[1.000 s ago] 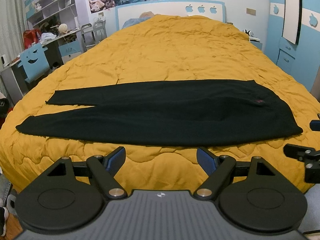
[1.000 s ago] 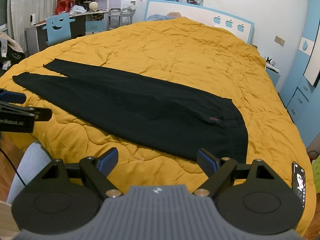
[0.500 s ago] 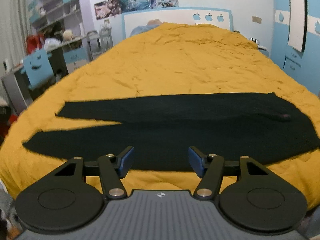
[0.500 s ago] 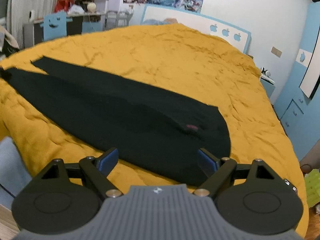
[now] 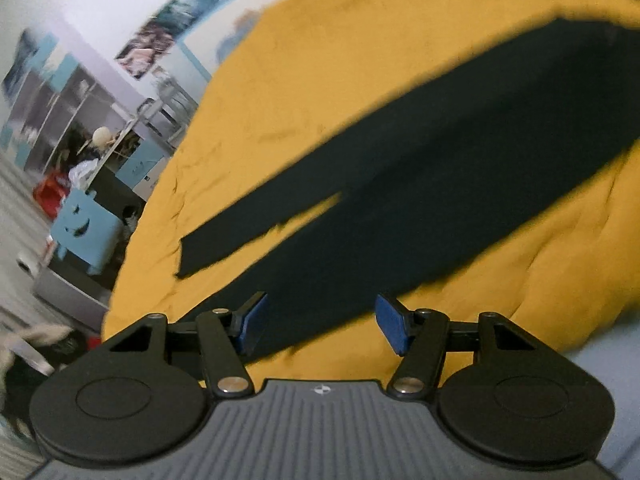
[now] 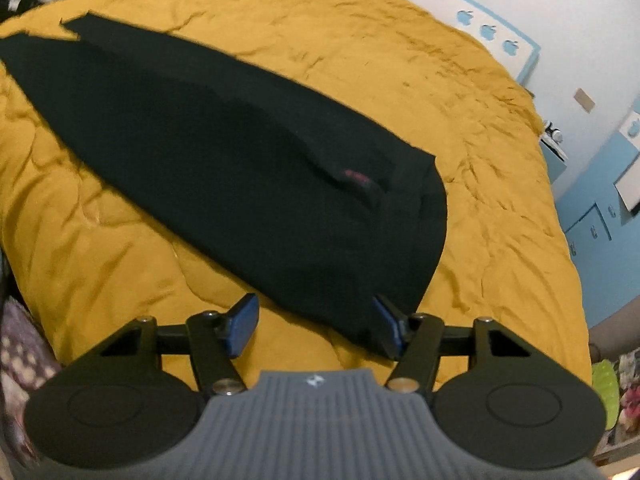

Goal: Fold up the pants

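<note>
On the yellow quilt [image 5: 360,80], the black pants [image 5: 400,184] lie flat, 2 legs parted toward the cuffs at left. Compared with 1 second ago, the left gripper [image 5: 322,322] has swung down and left to the near leg, view tilted and blurred, jaws spread, nothing held. The right gripper [image 6: 316,322] has closed in on the waistband [image 6: 416,216] corner, jaws spread, right pad at the fabric edge. Judgement: both grasps are imminent; no fold is made. Pants fabric is matte, soft, limp; the quilt is stitched and wrinkled.
</note>
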{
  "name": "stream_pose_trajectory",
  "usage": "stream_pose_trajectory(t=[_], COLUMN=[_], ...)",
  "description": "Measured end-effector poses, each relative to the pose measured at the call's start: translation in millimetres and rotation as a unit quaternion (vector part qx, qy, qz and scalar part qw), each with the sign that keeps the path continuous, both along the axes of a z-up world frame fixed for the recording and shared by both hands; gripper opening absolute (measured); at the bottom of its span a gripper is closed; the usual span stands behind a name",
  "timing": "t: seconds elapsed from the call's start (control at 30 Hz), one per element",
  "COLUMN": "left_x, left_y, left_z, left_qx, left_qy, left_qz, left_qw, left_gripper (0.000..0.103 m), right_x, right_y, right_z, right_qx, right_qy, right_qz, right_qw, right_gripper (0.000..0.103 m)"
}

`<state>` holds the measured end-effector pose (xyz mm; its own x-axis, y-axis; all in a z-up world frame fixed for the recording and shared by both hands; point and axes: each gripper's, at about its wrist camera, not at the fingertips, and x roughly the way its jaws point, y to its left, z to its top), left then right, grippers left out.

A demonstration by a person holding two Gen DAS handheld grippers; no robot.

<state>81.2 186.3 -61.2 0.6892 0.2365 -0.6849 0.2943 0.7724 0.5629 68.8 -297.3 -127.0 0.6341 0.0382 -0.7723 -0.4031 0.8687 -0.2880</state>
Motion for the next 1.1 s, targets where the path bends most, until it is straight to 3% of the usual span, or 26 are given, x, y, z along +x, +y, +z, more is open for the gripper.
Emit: stream_pose_trajectory(t=[0.17, 0.3, 0.4, 0.43, 0.5, 0.6, 0.7, 0.83, 0.97, 1.03, 1.1], left_x=[12, 25, 39, 42, 47, 52, 50, 48, 52, 56, 60], left_y=[33, 47, 48, 48, 47, 47, 51, 52, 47, 48, 47], left_z=[-39, -57, -67, -69, -72, -70, -64, -46, -30, -23, -14], left_qx=[0.098, 0.162, 0.186, 0.190, 0.184, 0.149, 0.107, 0.062, 0.044, 0.029, 0.020], left_qy=[0.050, 0.048, 0.038, 0.034, 0.028, 0.025, 0.012, -0.015, -0.035, -0.038, -0.044], left_qz=[-0.003, 0.004, 0.010, 0.014, 0.024, 0.041, 0.076, 0.120, 0.150, 0.166, 0.178], left_qw=[0.9939, 0.9857, 0.9819, 0.9811, 0.9822, 0.9877, 0.9913, 0.9907, 0.9870, 0.9849, 0.9828], left_gripper=[0.072, 0.072, 0.072, 0.067, 0.056, 0.024, 0.011, 0.003, 0.002, 0.002, 0.001], right_x=[7, 8, 7, 6, 4, -2, -5, -6, -6, -6, -4], right_y=[-1, 1, 3, 2, 2, 4, 4, 11, 15, 14, 12], right_z=[-2, -3, -5, -5, -5, -5, -5, -11, -19, -18, -9], right_qx=[-0.014, -0.030, -0.052, -0.057, -0.069, -0.093, -0.100, -0.134, -0.144, -0.142, -0.120], right_qy=[0.008, 0.016, 0.021, 0.023, 0.026, 0.029, 0.034, 0.020, 0.017, 0.004, -0.006], right_qz=[0.004, 0.016, 0.028, 0.033, 0.045, 0.071, 0.092, 0.128, 0.166, 0.172, 0.165], right_qw=[1.000, 0.999, 0.998, 0.998, 0.996, 0.993, 0.990, 0.982, 0.975, 0.975, 0.979], right_gripper=[0.058, 0.058, 0.058, 0.058, 0.058, 0.058, 0.058, 0.054, 0.028, 0.004, 0.000])
